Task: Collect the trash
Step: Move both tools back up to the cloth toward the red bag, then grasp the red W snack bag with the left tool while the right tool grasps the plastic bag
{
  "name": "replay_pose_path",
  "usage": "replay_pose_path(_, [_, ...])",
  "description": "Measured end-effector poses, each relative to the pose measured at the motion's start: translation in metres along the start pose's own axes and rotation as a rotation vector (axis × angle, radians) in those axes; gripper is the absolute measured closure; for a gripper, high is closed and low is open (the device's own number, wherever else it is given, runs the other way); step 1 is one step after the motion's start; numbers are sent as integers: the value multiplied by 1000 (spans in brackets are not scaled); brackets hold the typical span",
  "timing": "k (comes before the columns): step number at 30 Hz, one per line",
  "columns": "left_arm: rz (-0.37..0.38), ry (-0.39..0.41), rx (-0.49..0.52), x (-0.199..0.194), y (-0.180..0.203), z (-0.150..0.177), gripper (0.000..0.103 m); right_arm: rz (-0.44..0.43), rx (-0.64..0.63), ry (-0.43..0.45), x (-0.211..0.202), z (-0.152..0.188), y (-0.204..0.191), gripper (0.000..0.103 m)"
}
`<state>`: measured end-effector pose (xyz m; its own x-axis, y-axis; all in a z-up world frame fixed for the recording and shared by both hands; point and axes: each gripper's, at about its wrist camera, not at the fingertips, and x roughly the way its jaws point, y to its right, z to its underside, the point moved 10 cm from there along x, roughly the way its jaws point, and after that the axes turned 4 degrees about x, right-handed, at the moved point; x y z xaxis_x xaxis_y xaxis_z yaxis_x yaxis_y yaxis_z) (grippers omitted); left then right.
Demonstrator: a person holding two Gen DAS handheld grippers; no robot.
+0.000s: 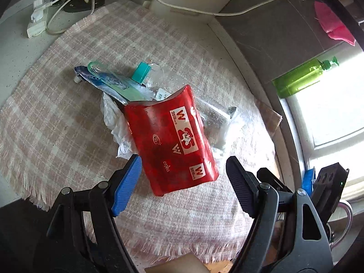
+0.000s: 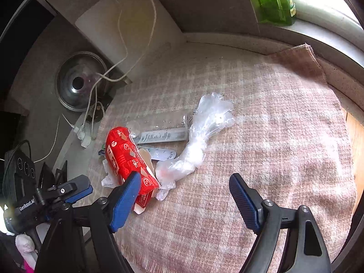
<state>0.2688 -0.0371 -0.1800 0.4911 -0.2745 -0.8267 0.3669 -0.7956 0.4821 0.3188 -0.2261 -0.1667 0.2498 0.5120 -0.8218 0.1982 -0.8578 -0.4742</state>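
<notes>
Trash lies heaped mid-cloth (image 1: pixel 68 104): red carton (image 1: pixel 173 145) topmost, so left tool (image 1: pixel 184 177) hangs wide beside it; right tool (image 2: pixel 185 195) wide, empty.

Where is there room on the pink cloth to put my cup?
Bare cloth lies right of the clear plastic bag, toward the window side, and along the near fringe. It is crowded round the red carton, where wrappers and tissue pile up.
</notes>
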Motion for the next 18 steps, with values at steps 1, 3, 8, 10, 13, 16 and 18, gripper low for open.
replay_pose_path(1, [-22, 6, -16, 4, 0, -4, 24, 1, 4, -4, 1, -1, 2, 20])
replay_pose_path(3, [-92, 7, -34, 14, -3, -10, 24, -4, 17, -18, 6, -4, 4, 20])
replay_pose_path(8, [-180, -24, -90, 39, -16, -14, 24, -47, 64, -52, 17, -10, 11, 20])
replay_pose_path(10, [-186, -31, -131, 47, -22, -13, 24, -67, 81, -67, 22, -10, 11, 20])
replay_pose_path(13, [-192, -26, -164, 55, -26, -14, 20, -97, 114, -93, 33, -11, 10, 21])
replay_pose_path(16, [-195, -22, -186, 58, -27, -15, 18, -152, 183, -123, 46, -10, 10, 27])
replay_pose_path(18, [-192, -12, -192, 59, -25, -18, 17, -181, 238, -144, 55, -9, 11, 35])
